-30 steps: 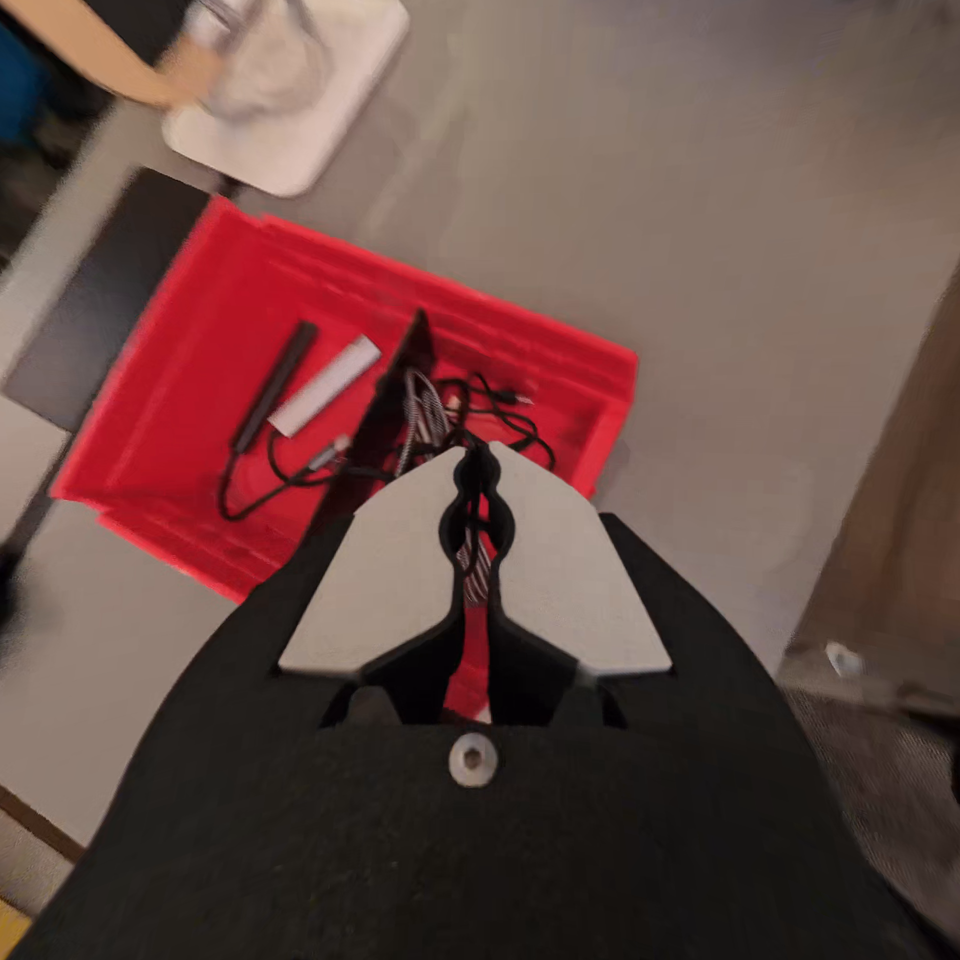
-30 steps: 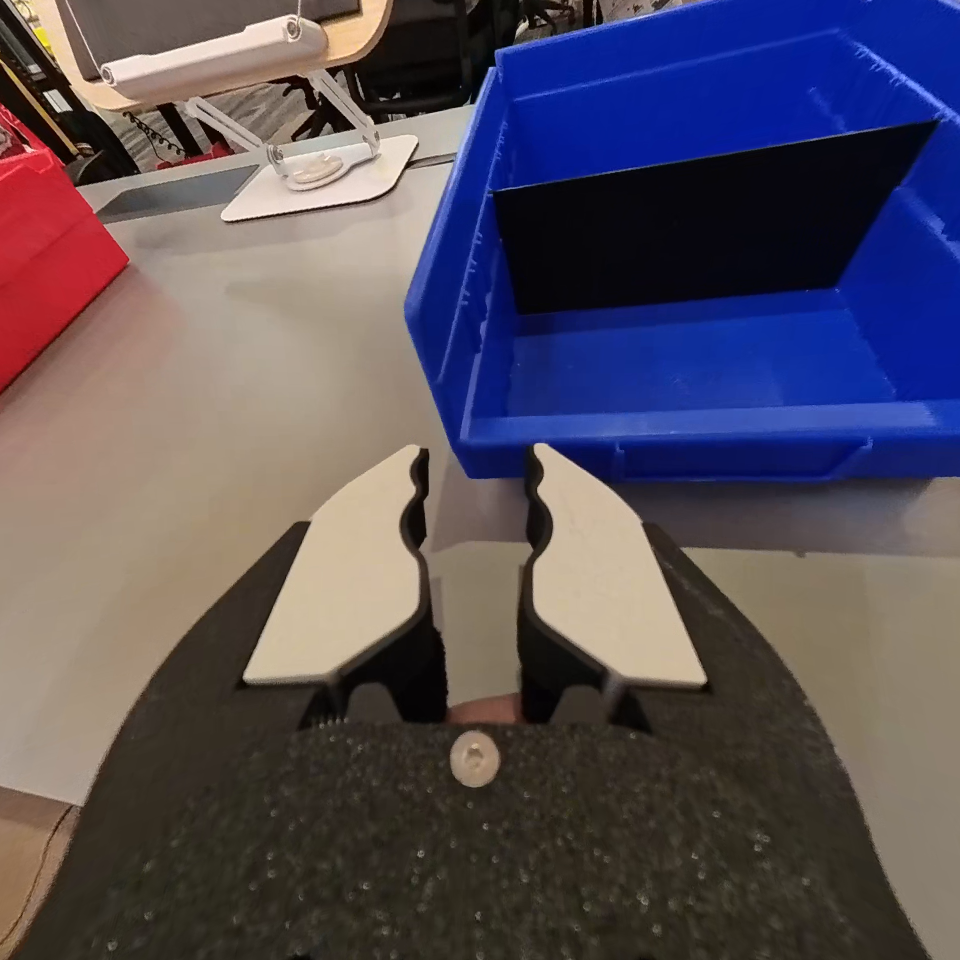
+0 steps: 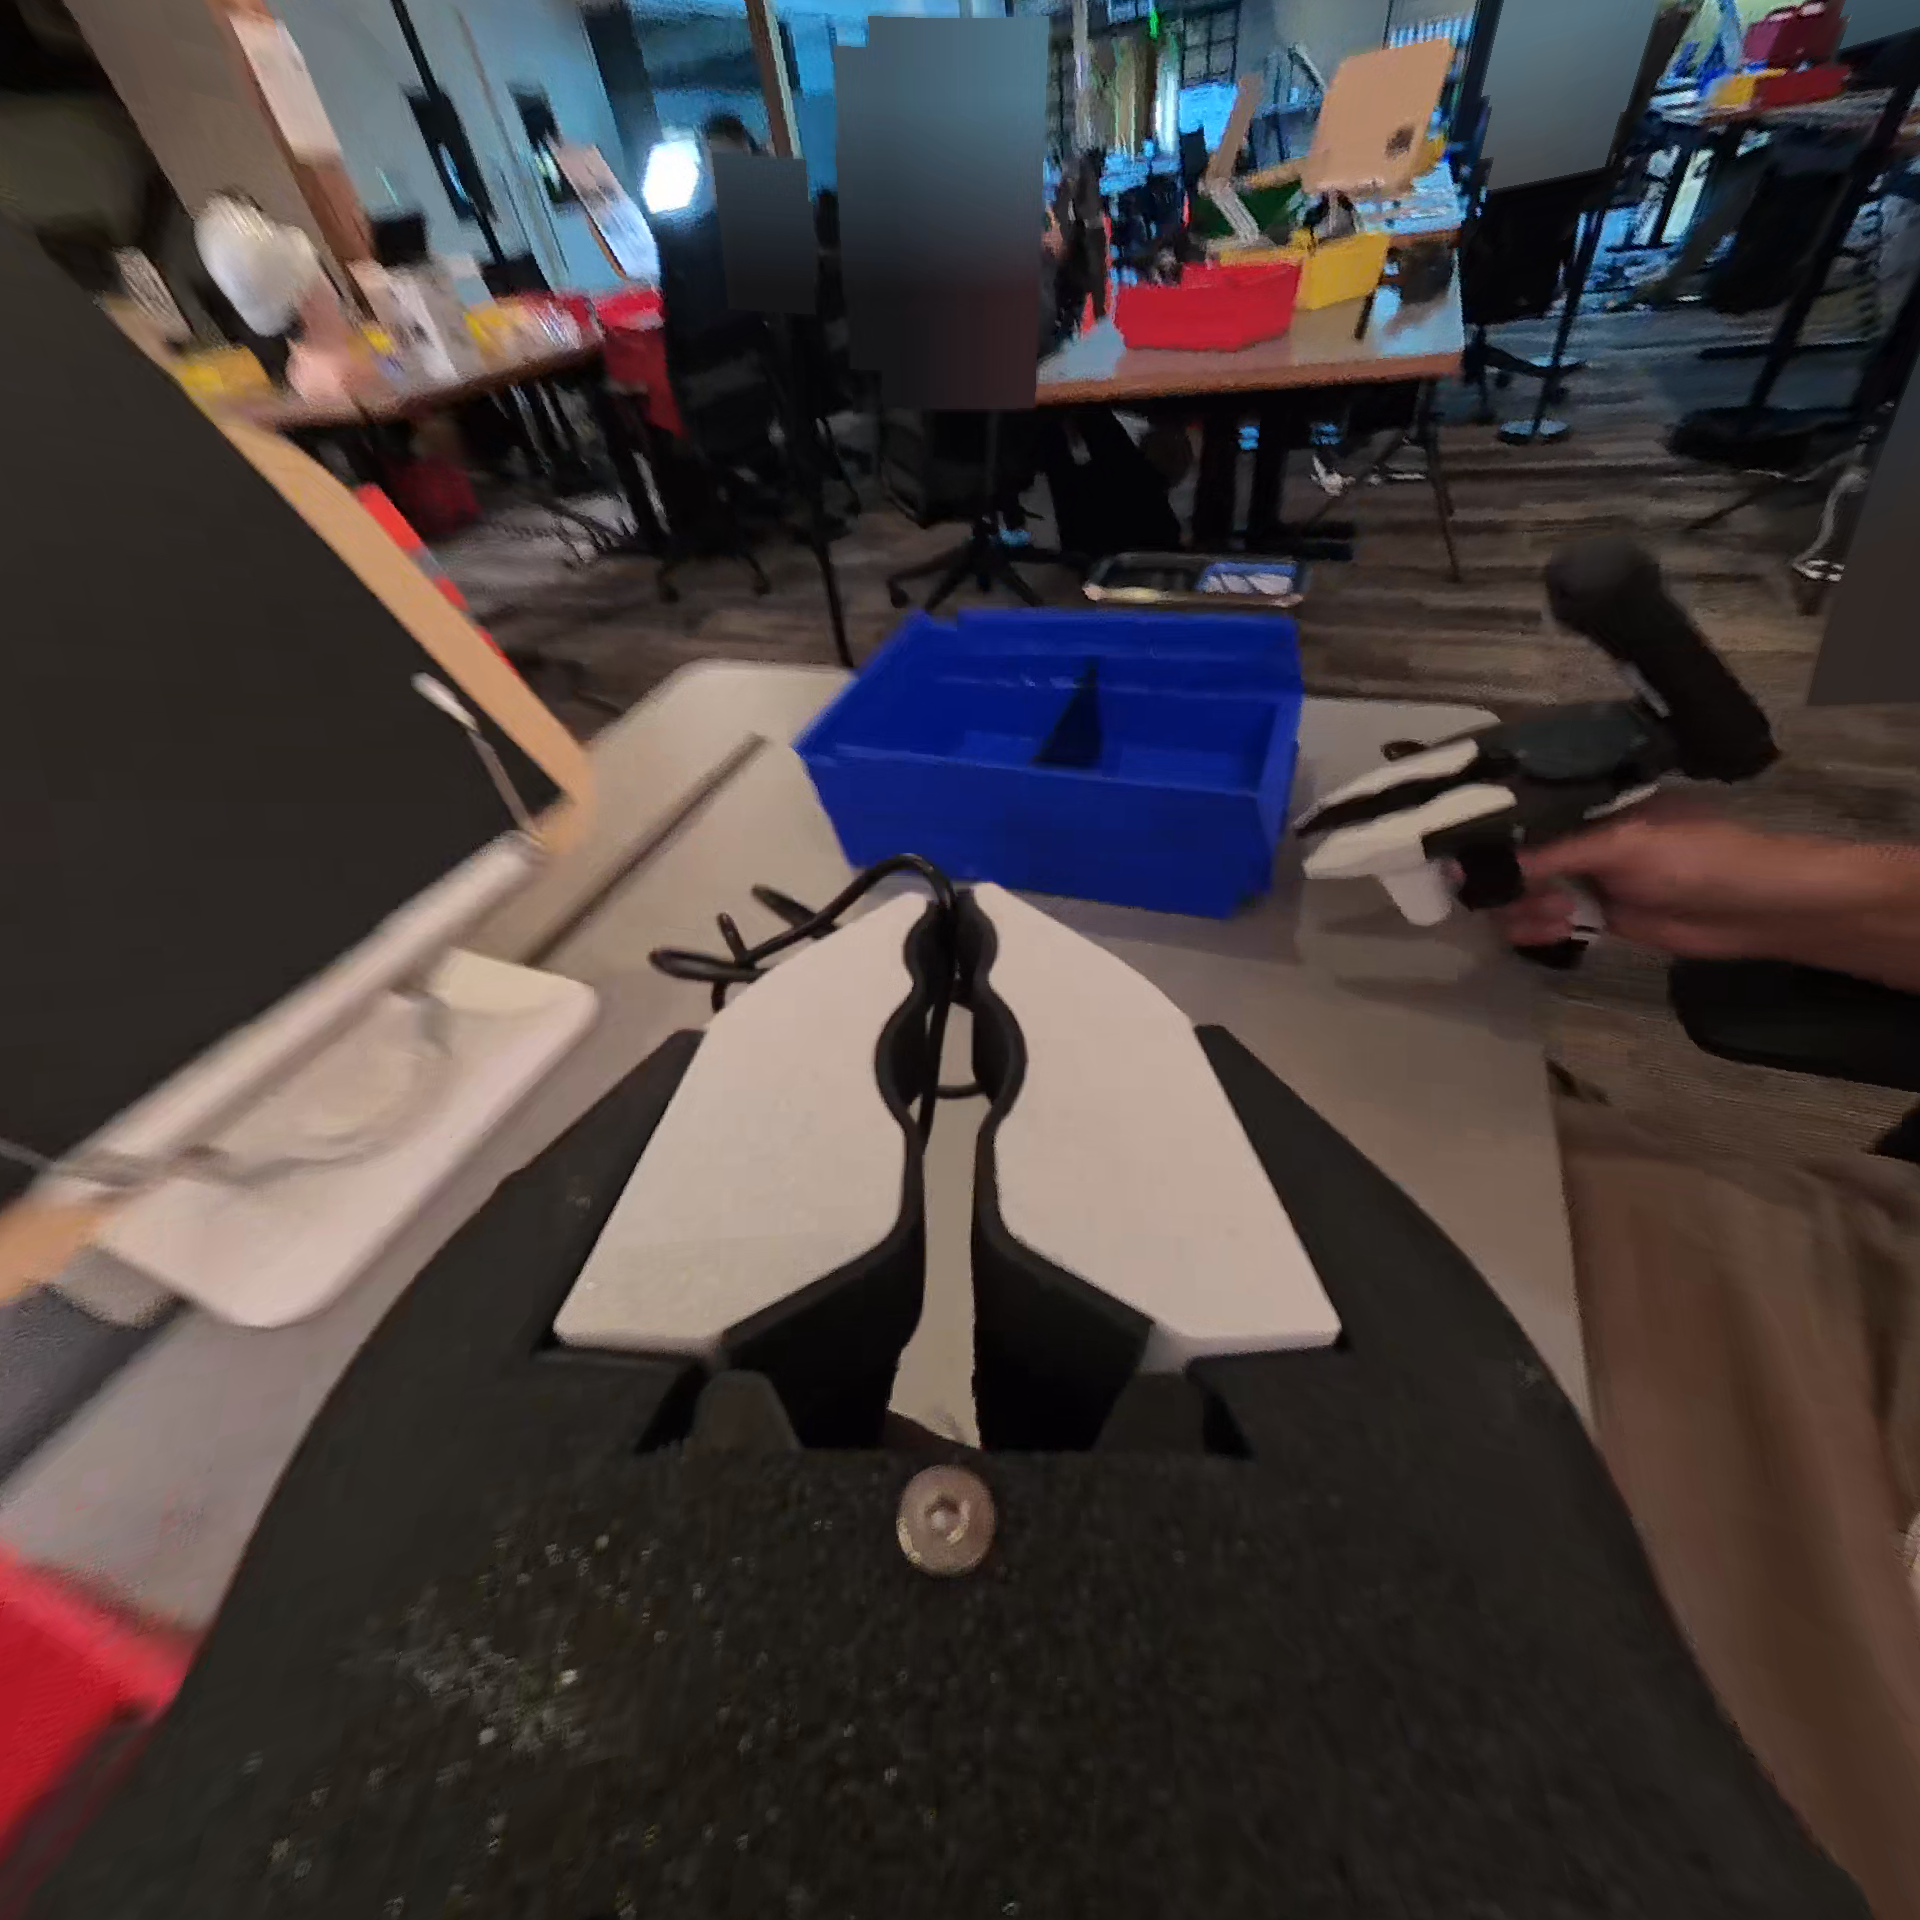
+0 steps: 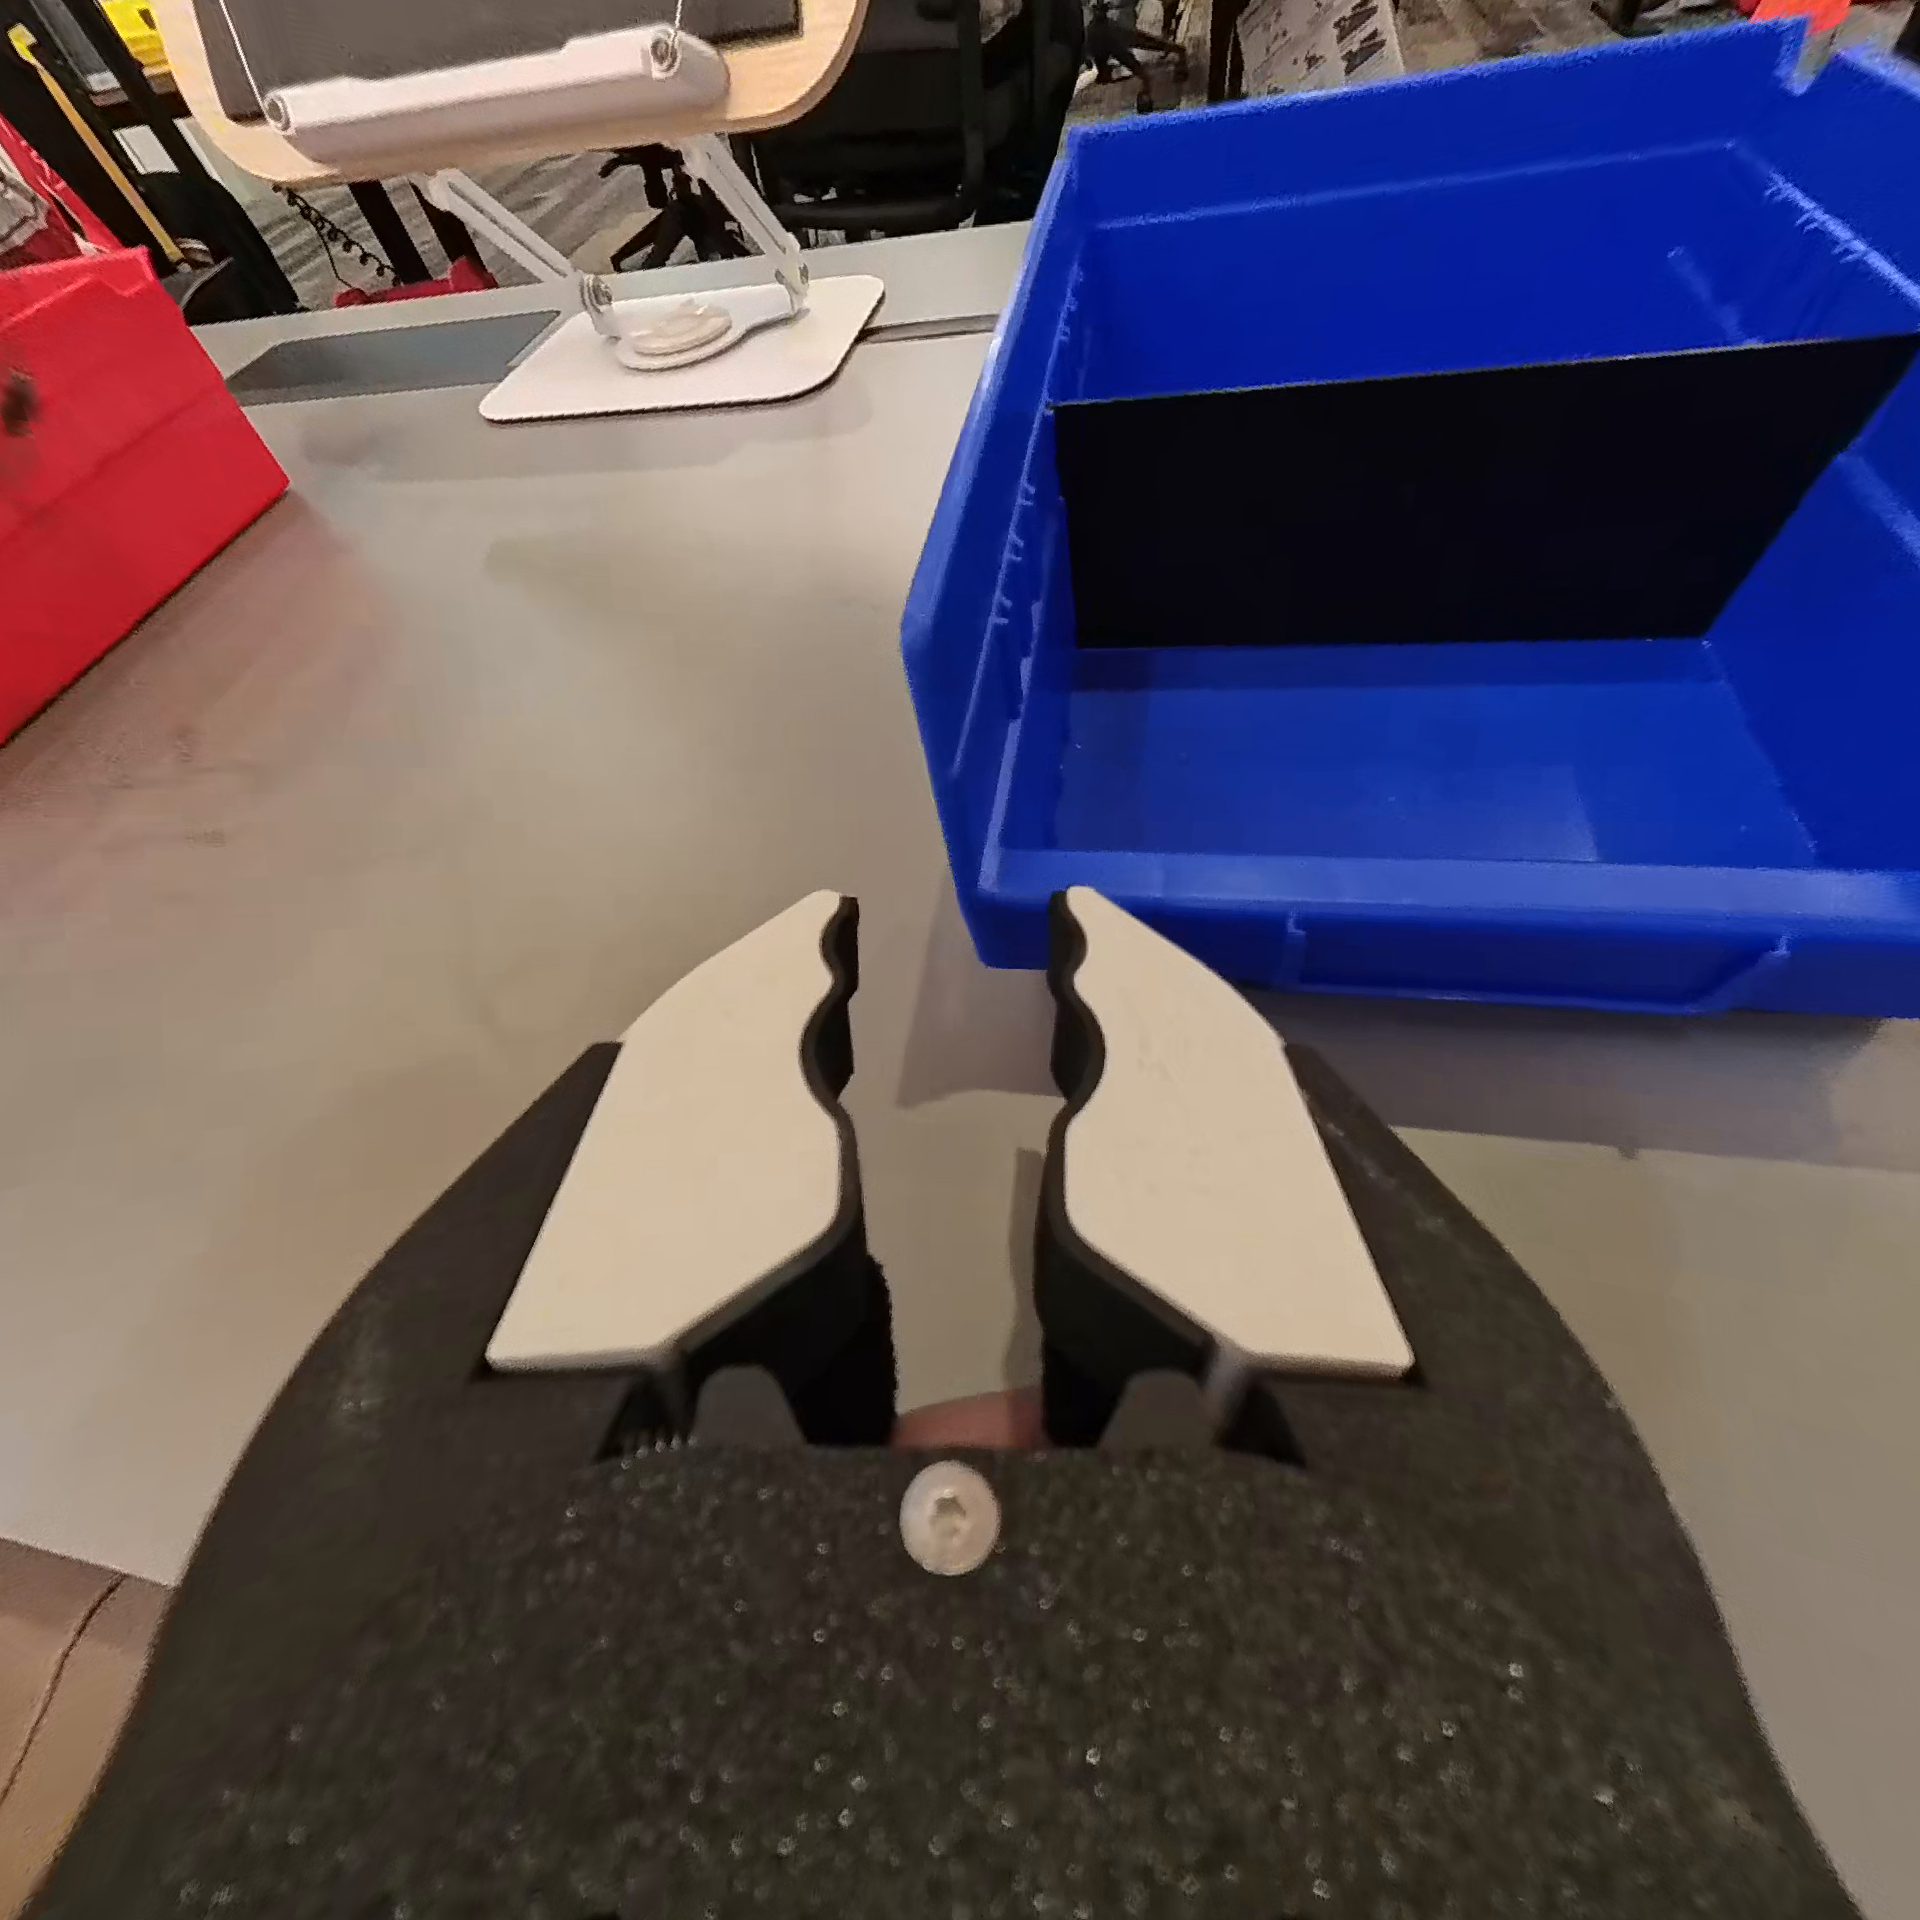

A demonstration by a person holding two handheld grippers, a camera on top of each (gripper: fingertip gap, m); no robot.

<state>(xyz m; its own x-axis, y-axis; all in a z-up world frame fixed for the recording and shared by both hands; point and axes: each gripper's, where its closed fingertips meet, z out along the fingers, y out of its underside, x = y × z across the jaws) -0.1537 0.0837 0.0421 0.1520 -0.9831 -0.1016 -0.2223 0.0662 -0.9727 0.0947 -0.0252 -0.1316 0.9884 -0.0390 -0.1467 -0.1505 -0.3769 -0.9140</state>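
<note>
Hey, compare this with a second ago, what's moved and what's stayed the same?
The left gripper has swung up and away from the red bin, carrying a thin black cable clamped in its jaws, and now faces the blue bin across the grey table. The right gripper stays open and empty beside the blue bin's front corner; the bin with its black divider is unmoved.

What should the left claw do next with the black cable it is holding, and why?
Probably carry it forward over the blue bin before opening. The left claw is shut on the black cable, whose loose end hangs above the grey table, short of the bin. Both compartments beside the black divider look empty. The right claw is open, near the bin's front corner.
</note>
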